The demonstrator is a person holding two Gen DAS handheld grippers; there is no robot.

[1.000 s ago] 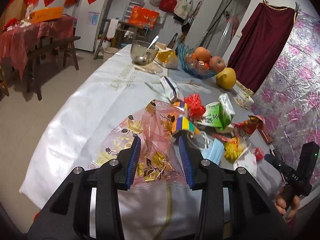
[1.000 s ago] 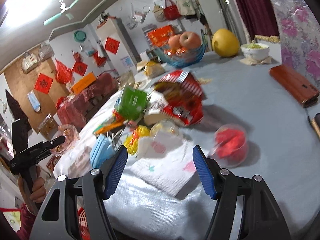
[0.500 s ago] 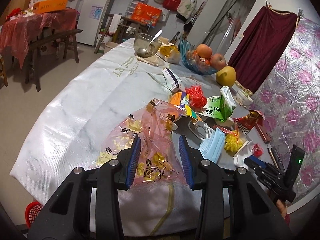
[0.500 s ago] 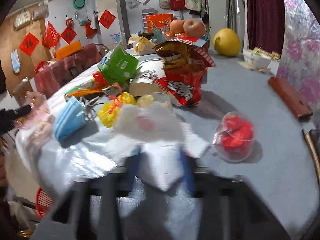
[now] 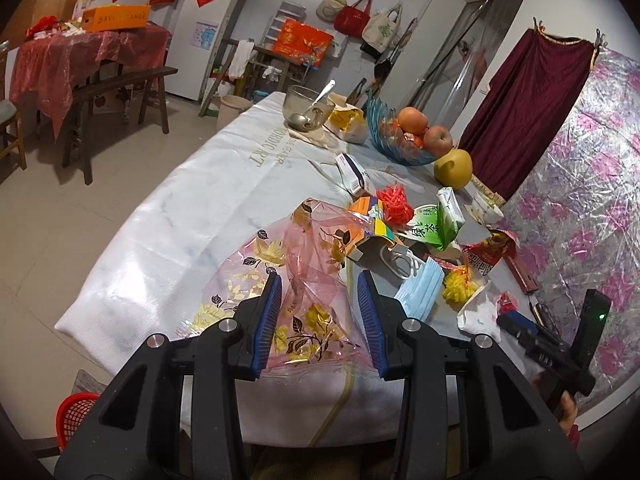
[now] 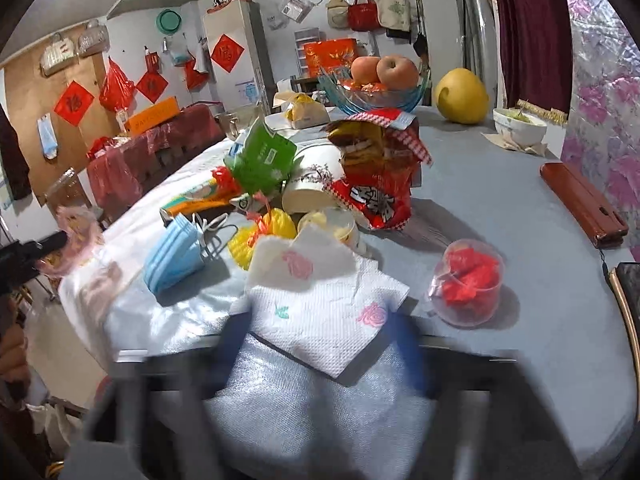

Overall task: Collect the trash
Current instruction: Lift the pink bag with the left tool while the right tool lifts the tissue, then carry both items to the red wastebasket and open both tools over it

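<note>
A pile of trash lies on the table: a white paper napkin (image 6: 320,312), blue face masks (image 6: 172,256), a yellow crumple (image 6: 260,236), a red snack bag (image 6: 376,188), a green tea packet (image 6: 260,156) and a clear cup of red scraps (image 6: 468,284). My left gripper (image 5: 320,312) is open, its fingers on either side of a pink flowered plastic bag (image 5: 296,280) near the table edge. My right gripper (image 6: 320,344) is blurred and open around the napkin's near edge. It also shows in the left wrist view (image 5: 516,324) beside the napkin (image 5: 478,312).
A blue fruit bowl (image 5: 400,140), a yellow pomelo (image 5: 452,168), a glass bowl with a spoon (image 5: 308,108) and a white bowl (image 6: 520,126) stand at the far side. A brown case (image 6: 584,204) lies at right. A red basket (image 5: 76,412) sits on the floor.
My right gripper has moved forward and down to the napkin, its fingers narrowing around it. My left gripper has stayed open over the pink bag, drawing back slightly.
</note>
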